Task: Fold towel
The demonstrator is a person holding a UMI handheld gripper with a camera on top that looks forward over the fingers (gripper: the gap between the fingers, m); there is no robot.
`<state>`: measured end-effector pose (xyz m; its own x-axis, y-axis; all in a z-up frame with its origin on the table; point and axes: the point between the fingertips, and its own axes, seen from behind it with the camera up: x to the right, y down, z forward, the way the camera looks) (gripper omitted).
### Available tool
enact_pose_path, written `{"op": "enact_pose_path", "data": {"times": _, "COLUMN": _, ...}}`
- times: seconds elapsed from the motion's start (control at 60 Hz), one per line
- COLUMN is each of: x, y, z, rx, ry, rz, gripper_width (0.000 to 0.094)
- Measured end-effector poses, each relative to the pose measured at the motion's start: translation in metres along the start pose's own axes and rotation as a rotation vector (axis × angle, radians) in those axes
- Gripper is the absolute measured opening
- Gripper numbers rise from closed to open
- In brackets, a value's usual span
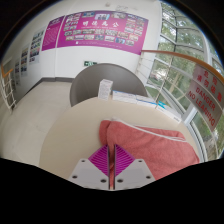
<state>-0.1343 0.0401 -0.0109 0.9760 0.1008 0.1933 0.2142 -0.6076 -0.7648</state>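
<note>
A pink towel [152, 146] lies on the white table [66, 125], spreading from my fingers out to the right. My gripper [111, 162] is low over the towel's near left part. Its two purple pads stand almost together, with a thin strip of pink cloth pinched between them. The cloth rises slightly into the fingers at that spot. The rest of the towel lies fairly flat with a few soft creases.
A grey-green chair back [99, 80] stands at the table's far edge. A white box [128, 99] sits beyond the towel. A wall with posters [95, 30] is behind, and windows with a railing [190, 75] are on the right.
</note>
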Motion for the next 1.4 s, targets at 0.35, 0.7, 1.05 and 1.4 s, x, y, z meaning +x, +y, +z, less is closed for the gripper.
{"op": "enact_pose_path", "data": {"times": 0.35, "x": -0.022, "y": -0.124, "z": -0.108, "rx": 0.138, "ry": -0.328, "rz": 0.334, "gripper_width": 0.0042}}
{"op": "enact_pose_path", "data": {"times": 0.7, "x": 0.172, "y": -0.027, "z": -0.053, "rx": 0.029, "ry": -0.068, "rz": 0.327, "gripper_width": 0.0388}}
{"op": "enact_pose_path", "data": {"times": 1.05, "x": 0.188, "y": -0.021, "z": -0.139, "rx": 0.023, "ry": -0.03, "rz": 0.227, "gripper_width": 0.0856}}
{"op": "enact_pose_path", "data": {"times": 1.4, "x": 0.131, "y": -0.017, "z": -0.3, "rx": 0.038, "ry": 0.053, "rz": 0.192, "gripper_width": 0.0857}}
